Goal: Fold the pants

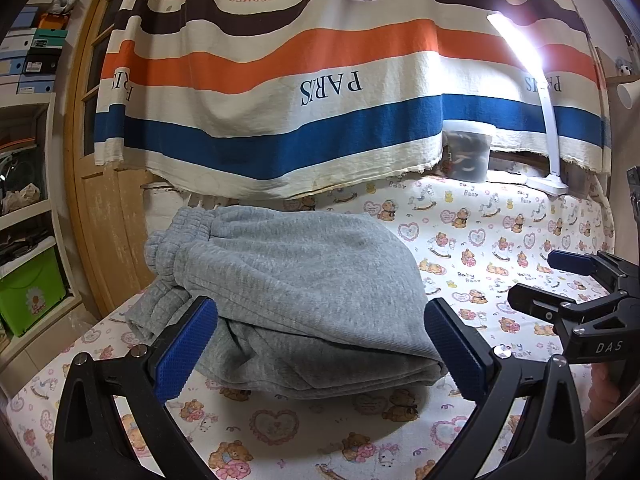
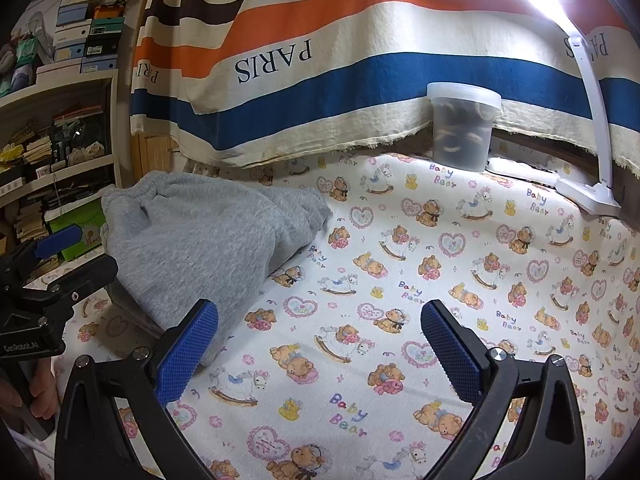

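The grey fleece pants lie folded in a thick stack on the bear-print cloth, waistband at the far left. My left gripper is open and empty, its blue pads on either side of the stack's near edge. In the right wrist view the pants lie to the left. My right gripper is open and empty over bare cloth, its left pad by the pants' near edge. Each gripper shows in the other's view: the right one, the left one.
A striped PARIS blanket hangs along the back. A clear plastic jar and a lit white desk lamp stand at the back right. Shelves with boxes and a green bin stand beyond the left edge.
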`<control>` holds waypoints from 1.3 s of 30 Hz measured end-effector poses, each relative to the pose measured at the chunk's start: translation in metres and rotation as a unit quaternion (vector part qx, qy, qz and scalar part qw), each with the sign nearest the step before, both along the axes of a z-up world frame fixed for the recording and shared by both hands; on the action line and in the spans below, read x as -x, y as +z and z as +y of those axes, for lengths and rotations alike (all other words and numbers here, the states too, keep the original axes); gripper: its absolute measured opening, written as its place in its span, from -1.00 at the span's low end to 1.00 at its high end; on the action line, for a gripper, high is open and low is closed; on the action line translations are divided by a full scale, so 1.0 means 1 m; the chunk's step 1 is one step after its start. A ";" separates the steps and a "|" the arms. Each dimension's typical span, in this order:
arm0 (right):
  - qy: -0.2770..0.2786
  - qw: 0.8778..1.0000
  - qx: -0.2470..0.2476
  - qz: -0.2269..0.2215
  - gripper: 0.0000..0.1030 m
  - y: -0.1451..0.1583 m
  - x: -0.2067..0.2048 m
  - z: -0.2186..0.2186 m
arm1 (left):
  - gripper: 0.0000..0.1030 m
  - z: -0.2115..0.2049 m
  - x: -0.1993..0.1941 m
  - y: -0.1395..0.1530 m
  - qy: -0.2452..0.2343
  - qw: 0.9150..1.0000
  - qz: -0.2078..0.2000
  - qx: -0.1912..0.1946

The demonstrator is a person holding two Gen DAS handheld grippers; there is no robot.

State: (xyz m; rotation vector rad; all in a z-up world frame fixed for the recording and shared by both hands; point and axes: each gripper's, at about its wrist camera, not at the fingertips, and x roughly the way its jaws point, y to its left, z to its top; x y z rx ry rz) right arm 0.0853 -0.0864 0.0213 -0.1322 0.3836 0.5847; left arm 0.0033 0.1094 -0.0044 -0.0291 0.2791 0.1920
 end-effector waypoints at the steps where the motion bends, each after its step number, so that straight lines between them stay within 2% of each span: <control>1: 0.000 1.000 0.000 0.000 0.98 0.001 -0.002 0.000 | 0.99 0.000 0.000 0.000 0.000 1.000 0.000 0.000; 39: 0.005 1.000 0.004 0.007 0.99 -0.003 0.001 0.002 | 0.99 0.002 0.000 -0.001 0.001 1.000 0.002 0.001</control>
